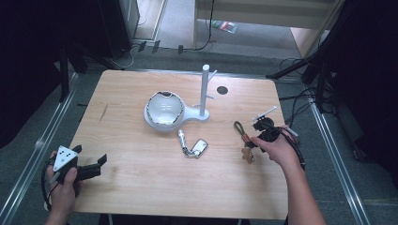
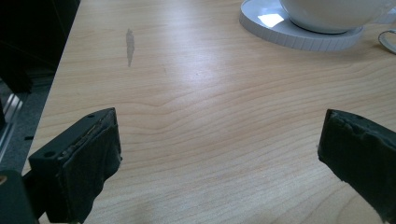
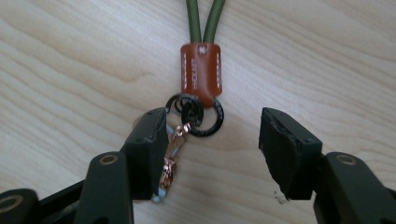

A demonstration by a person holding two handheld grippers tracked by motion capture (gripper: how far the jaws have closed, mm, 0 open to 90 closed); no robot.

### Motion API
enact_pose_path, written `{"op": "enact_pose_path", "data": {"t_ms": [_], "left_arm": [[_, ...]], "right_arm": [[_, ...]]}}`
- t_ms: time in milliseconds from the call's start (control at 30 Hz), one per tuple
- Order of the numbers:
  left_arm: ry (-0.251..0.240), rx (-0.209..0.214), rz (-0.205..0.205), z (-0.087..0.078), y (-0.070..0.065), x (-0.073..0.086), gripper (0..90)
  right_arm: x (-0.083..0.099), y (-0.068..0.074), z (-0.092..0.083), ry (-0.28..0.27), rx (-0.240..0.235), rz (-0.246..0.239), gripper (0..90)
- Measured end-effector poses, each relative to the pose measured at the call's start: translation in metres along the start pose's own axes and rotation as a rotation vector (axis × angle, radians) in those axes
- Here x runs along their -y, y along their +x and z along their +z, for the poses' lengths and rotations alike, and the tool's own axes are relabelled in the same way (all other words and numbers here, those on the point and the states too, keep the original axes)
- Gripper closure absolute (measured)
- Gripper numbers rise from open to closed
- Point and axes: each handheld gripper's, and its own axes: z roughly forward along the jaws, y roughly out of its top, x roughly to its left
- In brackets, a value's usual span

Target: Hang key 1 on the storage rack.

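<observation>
A keychain with a green cord loop [image 1: 240, 127], a brown sleeve [image 3: 201, 67] and black rings [image 3: 219, 115] lies flat on the right side of the wooden table [image 1: 141, 187]. My right gripper [image 1: 253, 142] hangs just over it. In the right gripper view its jaws [image 3: 212, 135] stand apart on either side of the rings, with the pads clear of them. A small coppery charm [image 3: 170, 163] lies beside the left jaw. My left gripper [image 1: 90, 154] rests at the table's near left corner, open with bare wood between its jaws [image 2: 219, 135].
A white stand with an upright peg post [image 1: 205, 91] and a white bowl [image 1: 164, 108] on its round base [image 2: 299, 35] sits at mid-table. In front of it lies a second set with a silver key fob [image 1: 199, 147]. A dark round hole [image 1: 222, 90] is near the far edge.
</observation>
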Motion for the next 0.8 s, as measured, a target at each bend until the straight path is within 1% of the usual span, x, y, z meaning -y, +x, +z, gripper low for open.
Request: {"op": "enact_pose_path", "data": {"t_ms": [133, 167, 233, 267, 367, 467, 500, 567, 700, 800], "left_arm": [[-0.001, 0.001, -0.001, 0.000, 0.000, 0.000, 0.0], [0.000, 0.002, -0.001, 0.000, 0.000, 0.000, 0.0], [0.001, 0.003, -0.002, 0.001, 0.000, 0.000, 0.0], [0.001, 0.003, -0.001, 0.001, 0.000, 0.000, 0.0], [0.001, 0.004, -0.001, 0.001, 0.000, 0.000, 0.0], [0.001, 0.004, -0.001, 0.001, 0.000, 0.000, 0.0], [0.001, 0.005, 0.000, 0.001, 0.000, 0.000, 0.0], [0.005, 0.006, 0.000, 0.001, 0.000, 0.000, 0.0], [0.004, 0.007, 0.001, 0.001, 0.000, 0.000, 0.0], [0.007, 0.008, 0.003, 0.001, 0.001, 0.000, 0.0]], "right_arm": [[-0.014, 0.002, 0.003, 0.030, -0.006, 0.013, 47.6], [-0.017, 0.003, 0.004, 0.041, -0.005, 0.007, 48.4], [-0.023, 0.006, 0.007, 0.063, 0.015, -0.006, 49.6], [-0.026, 0.007, 0.008, 0.068, 0.025, -0.010, 50.2], [-0.034, 0.010, 0.012, 0.071, 0.021, -0.002, 54.5], [-0.039, 0.012, 0.019, 0.097, 0.025, -0.018, 56.6], [-0.040, 0.013, 0.021, 0.107, 0.021, -0.013, 56.9], [-0.042, 0.013, 0.027, 0.127, 0.018, -0.017, 58.8], [-0.044, 0.012, 0.033, 0.147, 0.027, -0.025, 61.0], [-0.045, 0.010, 0.036, 0.153, 0.037, -0.015, 62.9]]}}
